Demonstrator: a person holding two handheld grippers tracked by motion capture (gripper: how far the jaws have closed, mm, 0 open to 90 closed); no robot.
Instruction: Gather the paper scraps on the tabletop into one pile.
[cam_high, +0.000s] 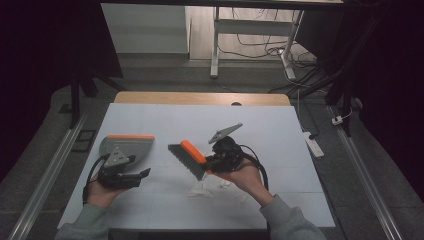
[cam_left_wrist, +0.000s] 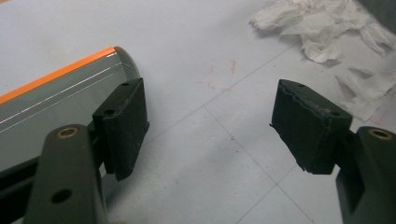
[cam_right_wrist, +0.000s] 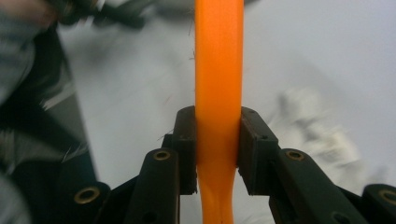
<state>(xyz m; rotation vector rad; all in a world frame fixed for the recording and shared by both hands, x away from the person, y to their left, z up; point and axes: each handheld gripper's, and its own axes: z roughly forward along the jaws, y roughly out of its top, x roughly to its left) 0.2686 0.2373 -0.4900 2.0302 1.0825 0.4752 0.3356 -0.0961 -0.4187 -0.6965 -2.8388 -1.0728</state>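
A grey dustpan (cam_high: 127, 145) with an orange front edge lies on the white table cover (cam_high: 260, 125) at the left. My left gripper (cam_high: 139, 166) rests just in front of it, open, with nothing between its pads (cam_left_wrist: 123, 121); the dustpan (cam_left_wrist: 56, 102) runs behind the left jaw. My right gripper (cam_high: 212, 162) is shut on the orange handle of a hand brush (cam_high: 192, 156), held above the table with its dark bristles pointing left and down. The handle (cam_right_wrist: 219, 70) runs straight up between the jaws of the right gripper (cam_right_wrist: 218, 149). Torn white paper scraps (cam_high: 205, 189) lie under the brush.
More paper scraps (cam_left_wrist: 317, 28) sit ahead and to the right of the left gripper. The table's wooden far edge (cam_high: 200, 97) lies beyond the cover. A white power strip (cam_high: 314, 142) lies on the floor to the right, and metal rails flank the table.
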